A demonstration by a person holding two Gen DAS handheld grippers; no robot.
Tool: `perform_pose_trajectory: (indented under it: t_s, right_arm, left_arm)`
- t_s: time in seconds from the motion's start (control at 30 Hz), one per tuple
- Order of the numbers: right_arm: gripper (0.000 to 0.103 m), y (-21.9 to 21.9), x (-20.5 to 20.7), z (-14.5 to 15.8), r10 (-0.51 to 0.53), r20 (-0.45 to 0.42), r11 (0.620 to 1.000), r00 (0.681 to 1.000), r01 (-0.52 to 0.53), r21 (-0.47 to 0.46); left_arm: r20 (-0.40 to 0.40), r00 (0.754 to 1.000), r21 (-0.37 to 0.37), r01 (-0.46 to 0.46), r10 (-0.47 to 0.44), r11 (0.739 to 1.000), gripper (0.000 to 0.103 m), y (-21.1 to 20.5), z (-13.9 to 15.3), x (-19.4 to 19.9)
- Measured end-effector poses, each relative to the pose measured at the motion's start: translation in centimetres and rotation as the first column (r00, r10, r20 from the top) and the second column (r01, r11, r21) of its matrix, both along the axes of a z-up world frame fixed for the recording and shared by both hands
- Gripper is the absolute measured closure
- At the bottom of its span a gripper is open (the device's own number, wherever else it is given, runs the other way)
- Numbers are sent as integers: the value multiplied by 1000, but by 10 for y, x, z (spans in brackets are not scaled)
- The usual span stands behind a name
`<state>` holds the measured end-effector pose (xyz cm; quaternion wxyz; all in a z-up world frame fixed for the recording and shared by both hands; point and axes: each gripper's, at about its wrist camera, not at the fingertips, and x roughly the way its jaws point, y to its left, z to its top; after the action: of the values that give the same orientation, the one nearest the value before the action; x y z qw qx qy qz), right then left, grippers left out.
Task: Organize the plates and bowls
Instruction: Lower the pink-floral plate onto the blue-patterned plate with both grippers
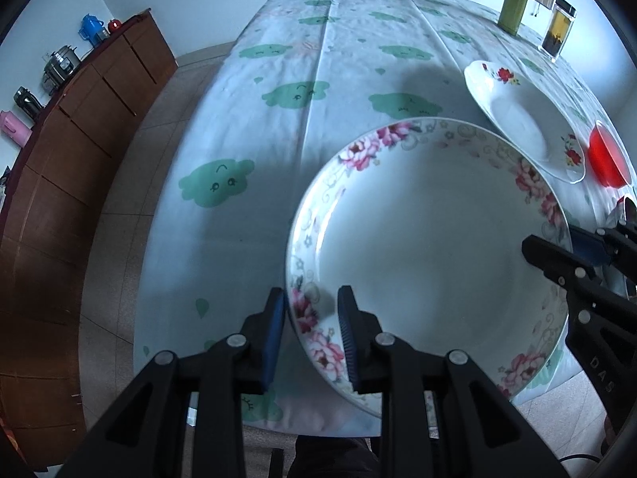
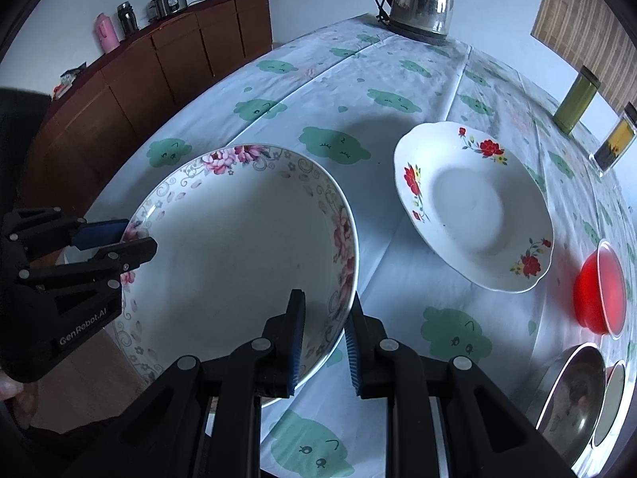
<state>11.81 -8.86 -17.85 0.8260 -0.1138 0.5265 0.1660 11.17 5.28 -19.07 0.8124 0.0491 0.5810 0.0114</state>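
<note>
A large white plate with a pink floral rim (image 1: 430, 247) (image 2: 239, 247) is held between both grippers, over the near corner of the table and partly past its edge. My left gripper (image 1: 312, 318) is shut on the plate's left rim and shows in the right wrist view (image 2: 131, 239). My right gripper (image 2: 326, 310) is shut on the opposite rim and shows in the left wrist view (image 1: 557, 251). Farther right a white plate with red flowers (image 1: 517, 119) (image 2: 473, 207) lies on the cloud-print tablecloth (image 1: 302, 59). Beside it stands a red bowl (image 1: 607, 155) (image 2: 599, 286).
A steel bowl (image 2: 573, 390) sits at the near right. A kettle (image 2: 422, 0) stands at the table's far end, with a green tin (image 2: 577, 99) and a glass jar (image 2: 615, 139) along the right side. A wooden cabinet (image 1: 79, 127) lines the left wall.
</note>
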Motion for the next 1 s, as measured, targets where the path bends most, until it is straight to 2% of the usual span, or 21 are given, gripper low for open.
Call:
perform_pose_trajectory:
  t_s: [1.0]
  right_arm:
    - [78,2,-2,1,42,-31,999,999,-43,-28]
  left_arm:
    - [-1,1000,-10,-13,13,1000,78,3,-1,2]
